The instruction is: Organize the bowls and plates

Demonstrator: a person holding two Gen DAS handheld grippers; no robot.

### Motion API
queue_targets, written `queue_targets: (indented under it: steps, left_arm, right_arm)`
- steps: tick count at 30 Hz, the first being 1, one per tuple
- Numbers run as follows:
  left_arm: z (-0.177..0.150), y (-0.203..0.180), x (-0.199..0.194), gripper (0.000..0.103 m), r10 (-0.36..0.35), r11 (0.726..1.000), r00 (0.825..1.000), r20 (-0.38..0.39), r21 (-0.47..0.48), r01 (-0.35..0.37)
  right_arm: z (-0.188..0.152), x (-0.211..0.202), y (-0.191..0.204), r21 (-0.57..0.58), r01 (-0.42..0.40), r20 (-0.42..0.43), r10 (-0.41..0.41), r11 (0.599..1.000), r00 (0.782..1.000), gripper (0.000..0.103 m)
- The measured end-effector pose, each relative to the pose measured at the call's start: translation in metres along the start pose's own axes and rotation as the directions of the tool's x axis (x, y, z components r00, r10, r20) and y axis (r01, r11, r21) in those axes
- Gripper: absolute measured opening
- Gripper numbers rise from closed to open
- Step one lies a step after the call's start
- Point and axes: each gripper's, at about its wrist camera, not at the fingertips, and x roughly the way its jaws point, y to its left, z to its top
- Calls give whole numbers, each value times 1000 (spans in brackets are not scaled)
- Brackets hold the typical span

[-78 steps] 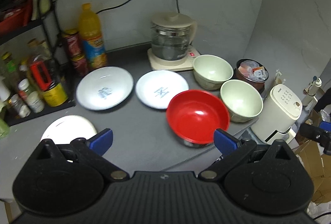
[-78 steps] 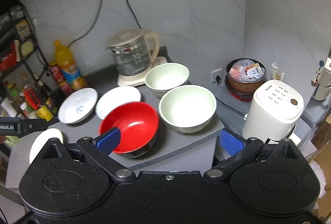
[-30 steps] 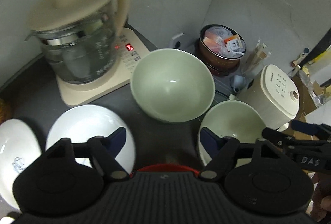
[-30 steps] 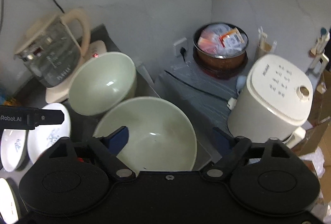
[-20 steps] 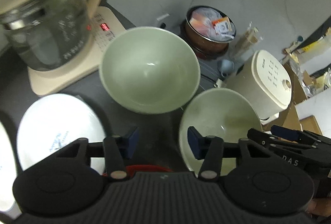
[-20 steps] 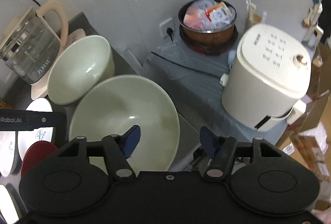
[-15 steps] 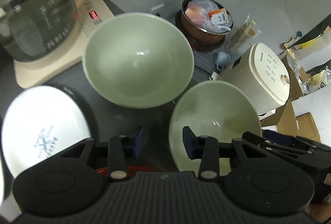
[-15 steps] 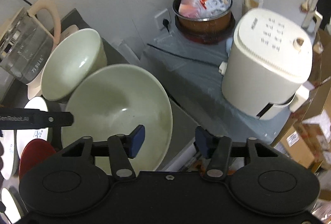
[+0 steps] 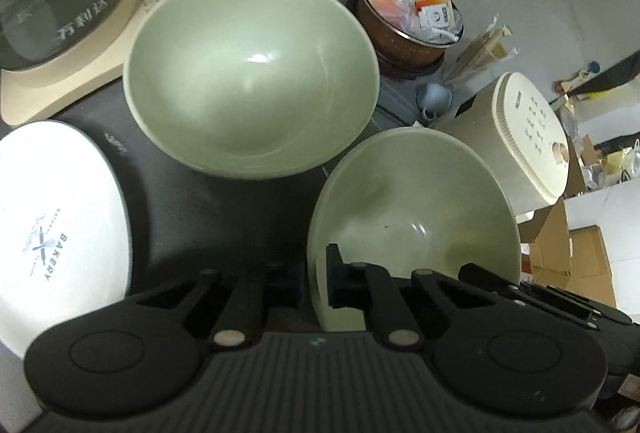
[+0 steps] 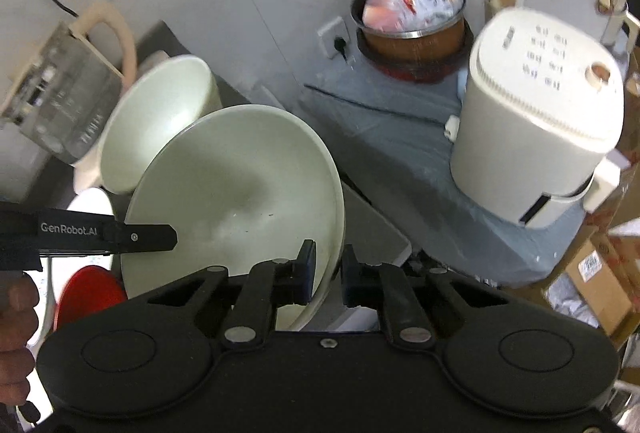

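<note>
Both of my tools have come down from a wide look over the dark grey bench onto the nearer pale green, glossy ceramic bowl [image 9: 416, 201], and their jaws have just been closing with its wall between them. My left gripper [image 9: 312, 283] pinches the bowl's rim on the side facing the red bowl [image 10: 90, 295]; my right gripper [image 10: 328, 275] pinches the rim on the side by the bench's outer edge. I judge I hold it from two sides because it is wide and deep and would tip from a single pinch.

It sits at the bench's right corner, just beside its twin, a second pale green bowl [image 9: 252, 73], which stands against the cream kettle base [image 9: 100, 45]. My bowl is smooth and shiny inside, with a few dark specks. A white plate printed BAKERY [image 9: 56, 217] lies near the left.
</note>
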Motion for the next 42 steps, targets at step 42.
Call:
queue_targets:
  steps: [42]
  left_arm:
    - [-109,76,-134,9,105,955,970,219,-295,-37]
  right_arm:
    - [-37,-51,91,-355,-257,-29,264,899,964,16]
